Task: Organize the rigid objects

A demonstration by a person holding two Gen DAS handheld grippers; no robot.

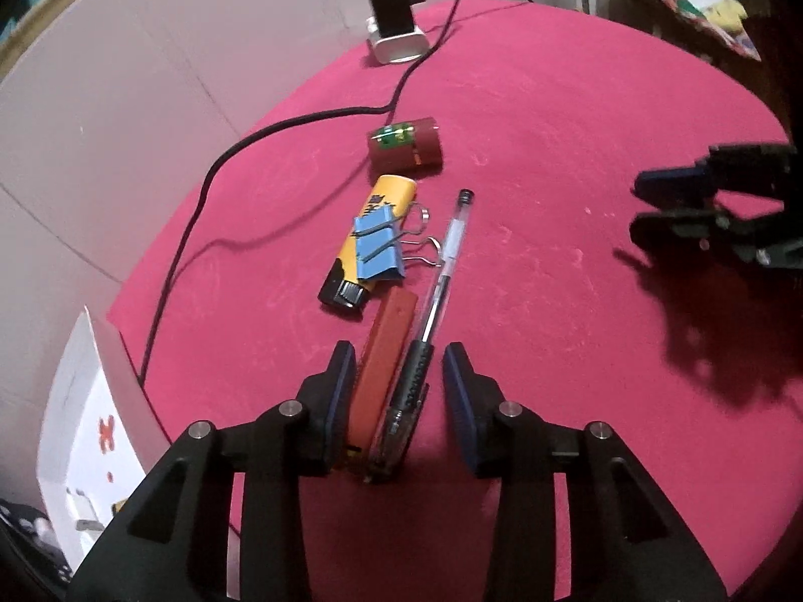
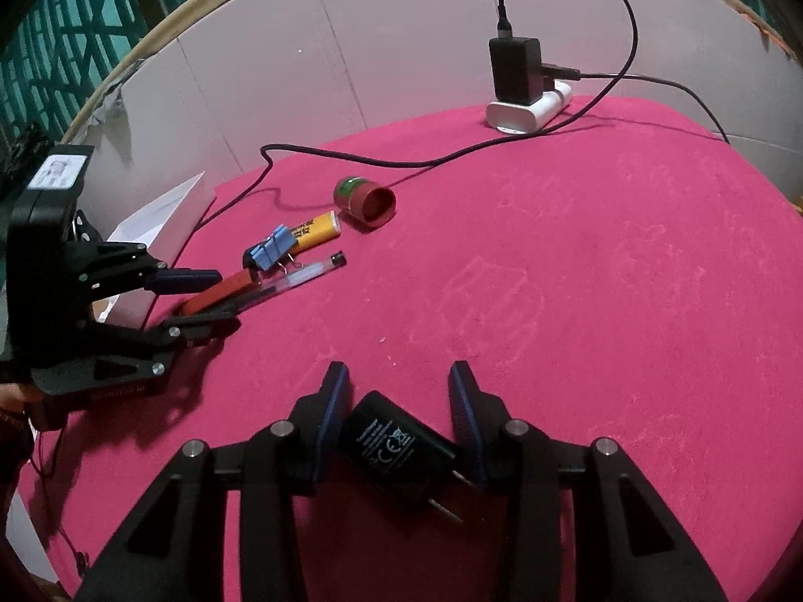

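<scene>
Magenta cloth (image 1: 552,150) covers the round table, and the left wrist view looks down on a small cluster gathered at its left side. Nearest is a red-orange bar (image 1: 384,366), perhaps a utility knife, lying side by side with a clear ballpoint pen (image 1: 441,276). The left gripper (image 1: 396,366) straddles both: its left pad sits against the red bar, while the right pad stands clear of the pen with cloth showing between, so the jaws are partly closed around the pair without clamping them. Just beyond lie a yellow lighter (image 1: 371,231) with a blue binder clip (image 1: 379,248) resting on it, then a dark red cylinder (image 1: 406,148) on its side. A black cable (image 1: 201,200) runs to a charger in a white power strip (image 1: 399,42) at the far edge.

From the right wrist view, the right gripper (image 2: 399,401) sits well apart from that cluster, over open cloth. A black plug adapter (image 2: 396,451) lies skewed between its fingers, prongs toward the camera; the left pad appears to touch one corner and the right pad is close to the opposite end. Whether it is truly pinched or only framed I cannot tell.

As a judgement, the sorting looks well advanced: five items already sit together, and the adapter is the one stray piece left to bring over.
</scene>
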